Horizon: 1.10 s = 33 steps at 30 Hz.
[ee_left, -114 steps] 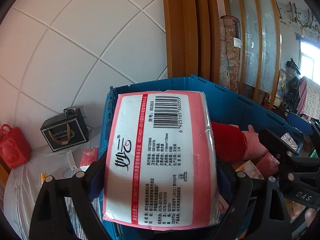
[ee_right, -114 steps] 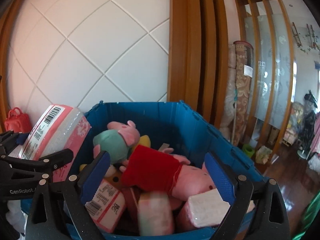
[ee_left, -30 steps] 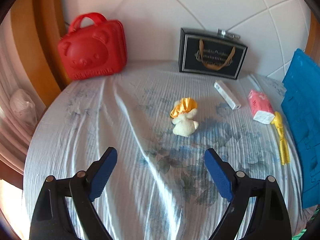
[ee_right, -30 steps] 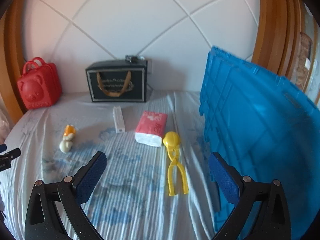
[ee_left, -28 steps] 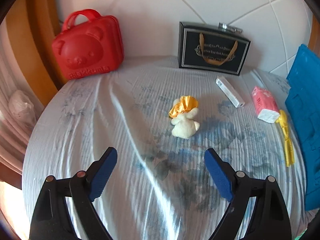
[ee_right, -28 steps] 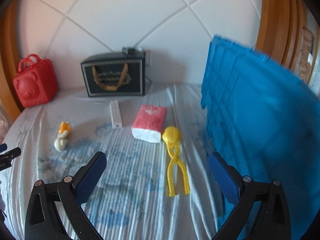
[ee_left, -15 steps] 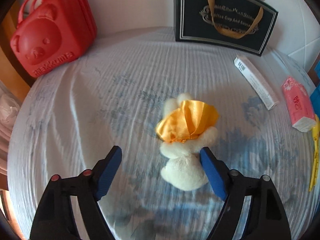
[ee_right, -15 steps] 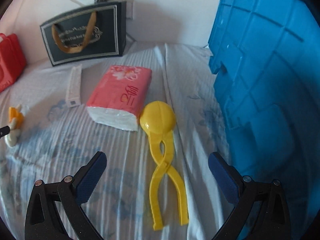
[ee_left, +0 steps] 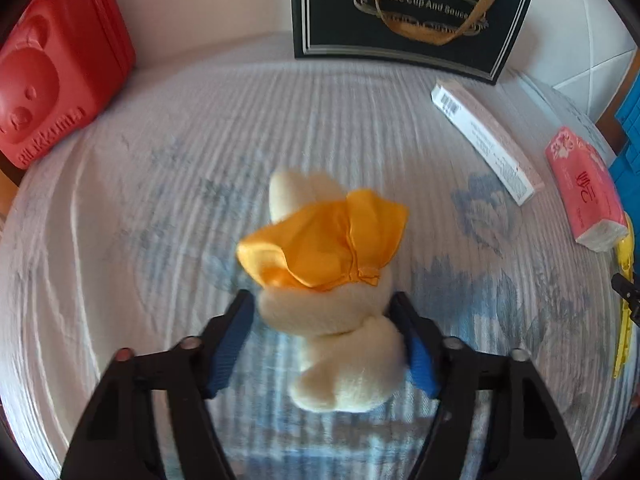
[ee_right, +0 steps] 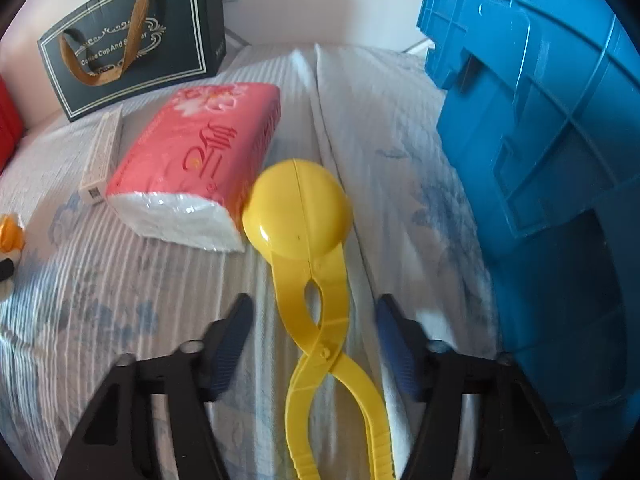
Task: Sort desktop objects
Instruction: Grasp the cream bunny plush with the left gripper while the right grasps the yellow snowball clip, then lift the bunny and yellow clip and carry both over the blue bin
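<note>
Two grippers are down over a bed covered in a white sheet [ee_left: 160, 184] with faded blue flowers.

The left gripper [ee_left: 325, 320] has its jaws closing around a small cream plush toy [ee_left: 344, 344] that wears an orange satin cap. The blue pads sit at either side of the toy's neck, the right pad touching the fur, the left pad just beside it; whether the grip is firm cannot be told. The toy lies at the centre of the left wrist view.

From the toy, a red moulded case [ee_left: 52, 80] with a bear face and raised letters reading "RILKKUMA" stands at ten o'clock. A black gift bag [ee_left: 408, 20] with gold handles, printed "Coffee Cup And Saucer", stands at one o'clock. A long white carton [ee_left: 486, 140] with a barcode lies at two o'clock, and a pink tissue pack [ee_left: 584, 188] with red Chinese characters lies at three o'clock.

The right gripper [ee_right: 312, 332] has its jaws closing at a middling gap, with the crossed handles of a yellow snowball-maker clamp [ee_right: 312, 264] between the pads and not touched by them. The clamp's round head touches the tissue pack's white end at eleven o'clock. A blue plastic crate [ee_right: 540, 128] stands at three o'clock.
</note>
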### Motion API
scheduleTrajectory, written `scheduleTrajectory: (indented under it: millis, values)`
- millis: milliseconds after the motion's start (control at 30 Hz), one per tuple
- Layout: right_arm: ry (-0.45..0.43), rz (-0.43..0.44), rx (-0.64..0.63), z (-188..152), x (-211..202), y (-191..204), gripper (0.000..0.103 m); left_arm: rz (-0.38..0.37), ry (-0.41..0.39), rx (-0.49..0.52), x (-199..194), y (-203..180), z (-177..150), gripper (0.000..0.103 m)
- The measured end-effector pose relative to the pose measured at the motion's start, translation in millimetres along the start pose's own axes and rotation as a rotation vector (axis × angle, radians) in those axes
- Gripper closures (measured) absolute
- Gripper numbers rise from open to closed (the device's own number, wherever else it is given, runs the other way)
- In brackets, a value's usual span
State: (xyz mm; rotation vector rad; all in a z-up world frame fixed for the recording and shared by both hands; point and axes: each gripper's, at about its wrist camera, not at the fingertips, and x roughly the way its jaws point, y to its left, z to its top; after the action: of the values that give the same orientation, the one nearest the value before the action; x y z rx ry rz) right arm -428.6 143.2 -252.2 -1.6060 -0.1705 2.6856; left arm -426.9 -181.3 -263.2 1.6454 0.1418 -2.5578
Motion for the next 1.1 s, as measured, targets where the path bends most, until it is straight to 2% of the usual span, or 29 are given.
scheduleTrajectory:
  millis: [33,100,133,167,433,633,900,1100]
  values:
    - [0.003,0.002,0.0,-1,1,0,0.056,0.007,-0.007,0.007,-2,-1,-1,0.051]
    - [0.008,0.013,0.009,-3,4,-1,0.06,-0.006,-0.007,0.015,-6,-3,-2,0.061]
    - [0.006,0.015,0.014,-3,3,-1,0.071,0.002,-0.01,0.014,-8,-3,-3,0.061]
    - [-0.001,0.017,0.018,-3,1,-1,0.073,0.003,-0.017,0.014,-10,-4,-4,0.062]
    - [-0.058,0.033,0.016,-3,-27,3,0.073,0.03,-0.066,0.004,-45,0,-18,0.062]
    - [-0.125,0.054,-0.001,-10,-67,19,0.073,0.053,-0.135,0.001,-91,9,-35,0.062]
    - [-0.291,0.107,-0.046,-29,-172,41,0.073,0.035,-0.294,0.044,-179,-5,-57,0.062]
    - [-0.435,0.1,-0.052,-40,-265,43,0.073,-0.034,-0.431,0.086,-250,-32,-70,0.062]
